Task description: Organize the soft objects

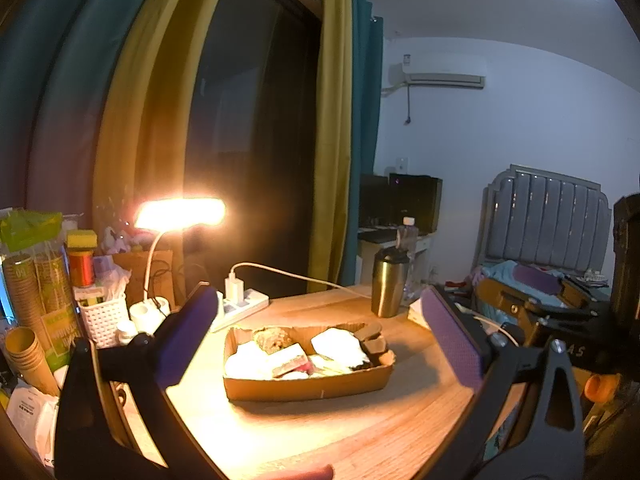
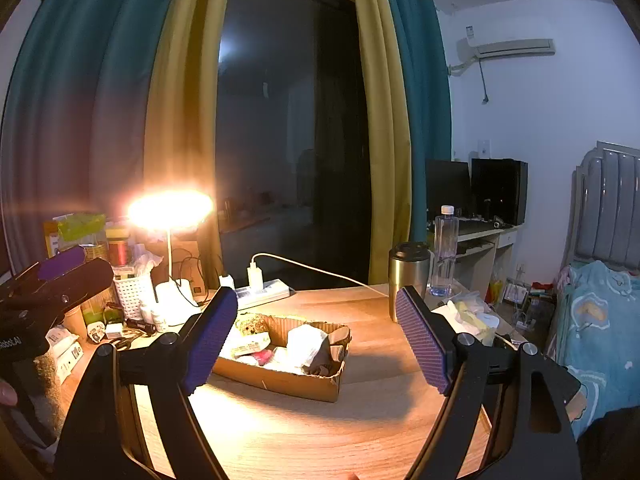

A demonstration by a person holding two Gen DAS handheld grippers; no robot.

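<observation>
A shallow cardboard tray (image 1: 308, 386) sits on the wooden table (image 1: 320, 432), filled with soft objects: white cloths (image 1: 340, 346), a brownish fuzzy ball (image 1: 274, 339), a pink-edged sponge (image 1: 290, 360) and brown pieces (image 1: 372, 340). The tray also shows in the right wrist view (image 2: 280, 378). My left gripper (image 1: 320, 340) is open and empty, held above and in front of the tray. My right gripper (image 2: 316, 340) is open and empty, also above the table before the tray. The left gripper's purple pad (image 2: 60, 266) shows at the left of the right wrist view.
A lit desk lamp (image 1: 180, 212), power strip (image 1: 240, 304), white basket (image 1: 102, 316), paper cups (image 1: 28, 354) and clutter crowd the table's left. A steel tumbler (image 1: 388, 284) and water bottle (image 2: 444, 252) stand at the back right. A bed (image 2: 600, 320) lies right.
</observation>
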